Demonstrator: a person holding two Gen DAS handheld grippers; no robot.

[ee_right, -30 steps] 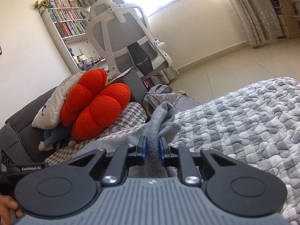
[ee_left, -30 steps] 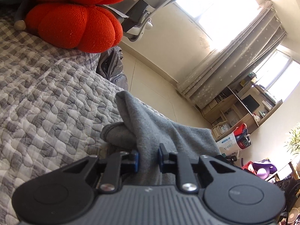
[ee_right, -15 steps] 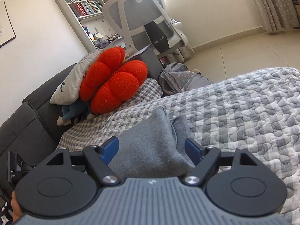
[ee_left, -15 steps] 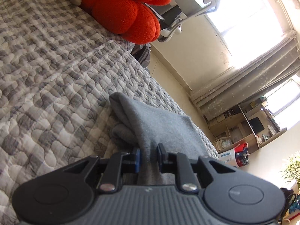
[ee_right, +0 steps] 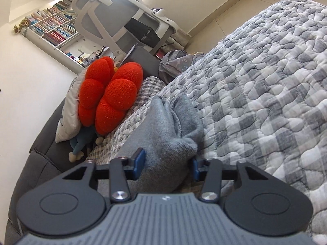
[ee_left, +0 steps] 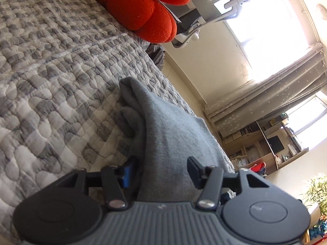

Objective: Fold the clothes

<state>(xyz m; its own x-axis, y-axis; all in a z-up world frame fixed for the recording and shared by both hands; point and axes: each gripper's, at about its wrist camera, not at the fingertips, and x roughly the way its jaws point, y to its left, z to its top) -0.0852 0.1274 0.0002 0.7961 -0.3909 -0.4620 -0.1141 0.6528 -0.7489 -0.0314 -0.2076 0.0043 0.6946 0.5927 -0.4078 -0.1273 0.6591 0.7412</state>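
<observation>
Grey knit fabric fills the middle of the left wrist view: the grey garment (ee_left: 163, 126) lies bunched on the checked quilt (ee_left: 51, 77) of the bed, one end running toward the camera between the fingers of the left tool (ee_left: 161, 169). Half a second ago those fingers were pinched on the cloth; now they stand wide, the fabric lying loose between them — released. Beyond the garment sit an orange flower-shaped cushion (ee_left: 147, 10) and a white office chair (ee_left: 216, 2), with a curtained window (ee_left: 271, 32) at the right.

From the right wrist view, the same garment (ee_right: 163, 134) rests in a folded heap on the quilt (ee_right: 265, 85), its near end between the fingers of the right tool (ee_right: 167, 163). This tool is spread too, as it was half a second ago, though a full second back it was clamped on the cloth. The camera has tilted since — the orange cushion (ee_right: 108, 98) leans against a white pillow (ee_right: 69, 110) on a dark sofa (ee_right: 40, 157). A bookshelf (ee_right: 53, 30) packed with books stands behind the chair (ee_right: 122, 16).
</observation>
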